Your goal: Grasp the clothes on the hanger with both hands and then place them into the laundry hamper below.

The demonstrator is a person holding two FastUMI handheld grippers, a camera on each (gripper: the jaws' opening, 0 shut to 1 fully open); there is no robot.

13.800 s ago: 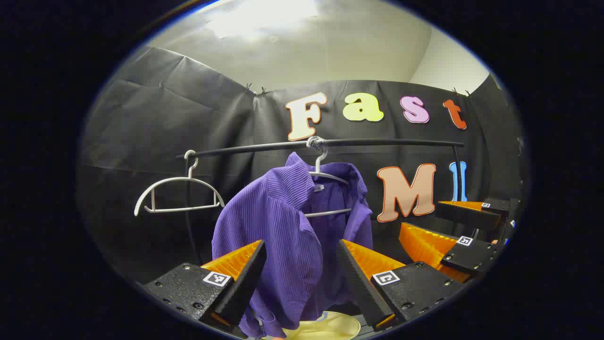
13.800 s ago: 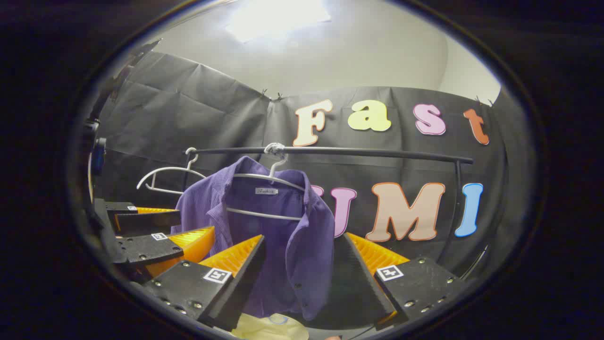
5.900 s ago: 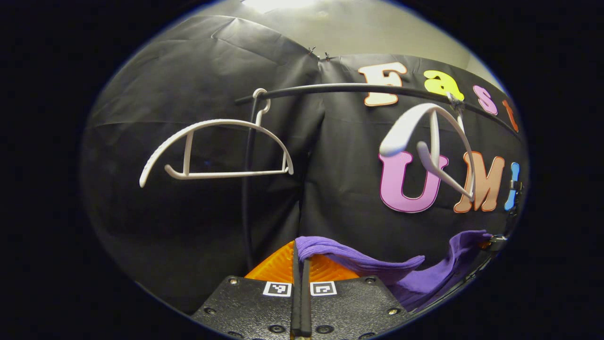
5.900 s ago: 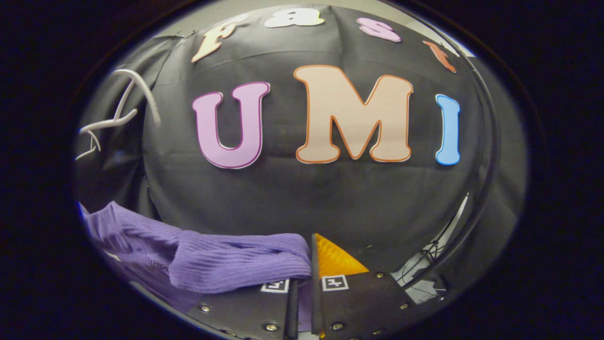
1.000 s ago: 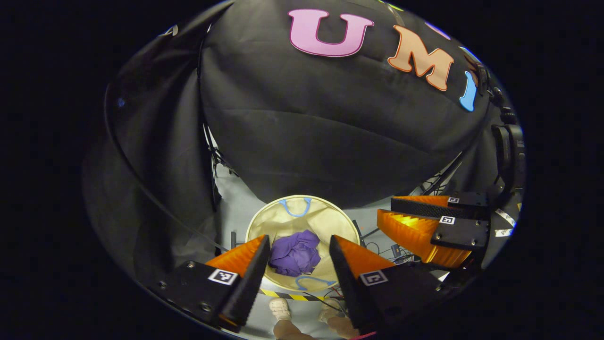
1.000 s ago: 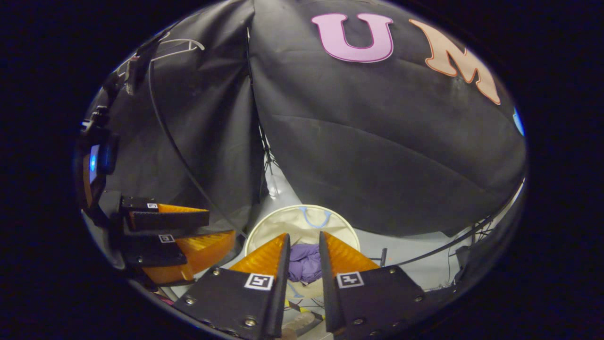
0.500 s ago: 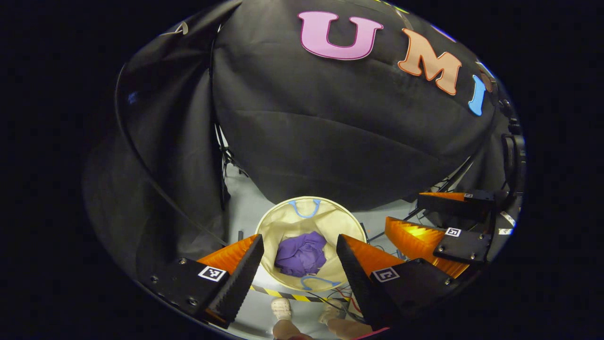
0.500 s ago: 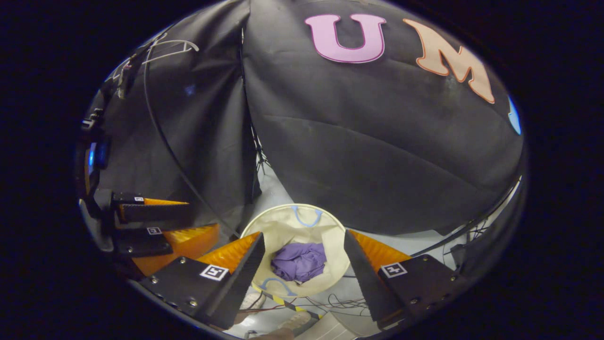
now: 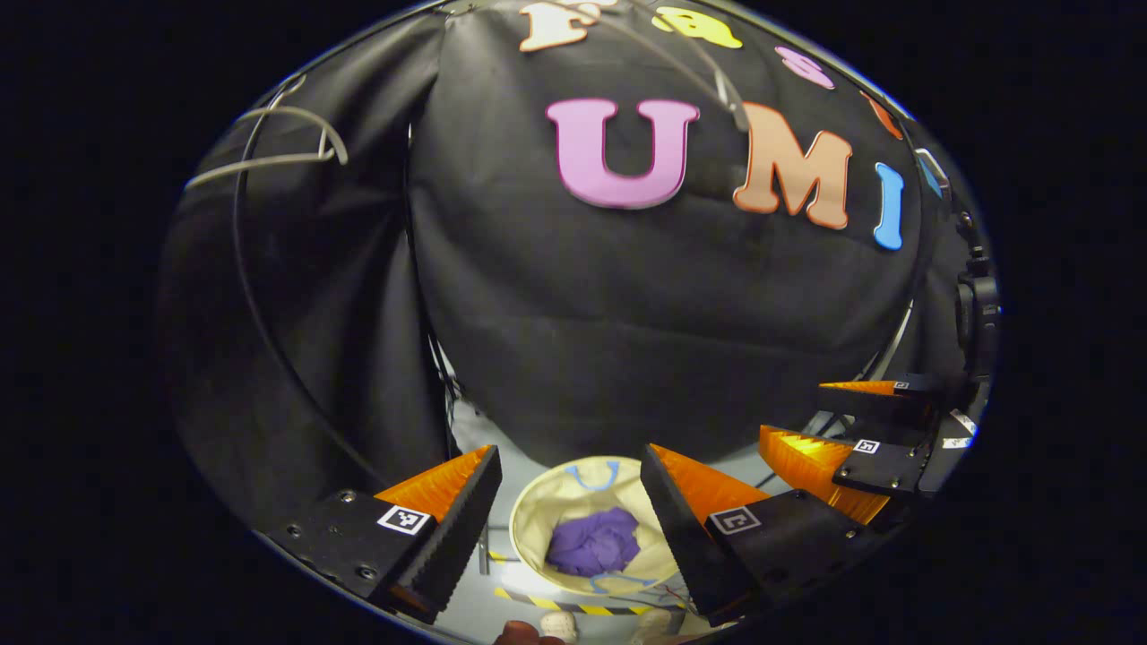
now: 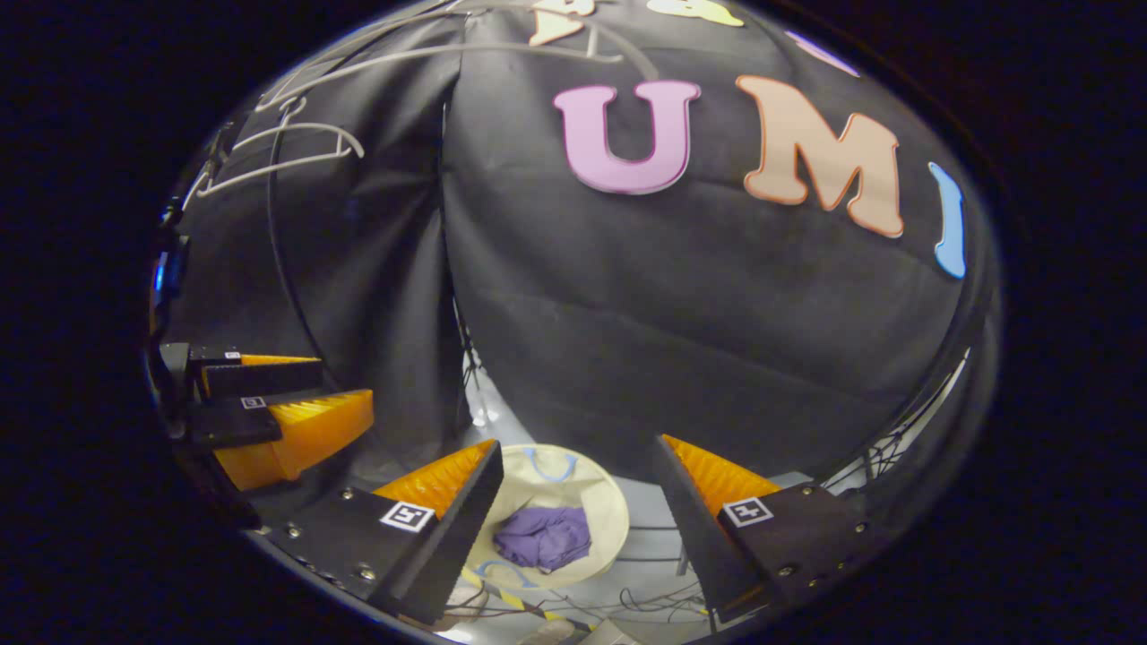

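The crumpled purple ribbed shirt (image 9: 594,542) lies inside the round cream fabric hamper (image 9: 538,511); left tool (image 9: 566,502) and right tool (image 10: 573,493) both gape wide above it, holding nothing.

The left two-finger handheld gripper (image 9: 566,497) was held with its fingers spread wide apart and nothing between them, tilted downward. In the right gripper view it appeared at the far left (image 10: 282,401), likewise spread. The right two-finger handheld gripper (image 10: 578,488) also had its fingers wide apart and empty, pointing downward; in the left gripper view it sat at the right (image 9: 829,419), beside the left one.
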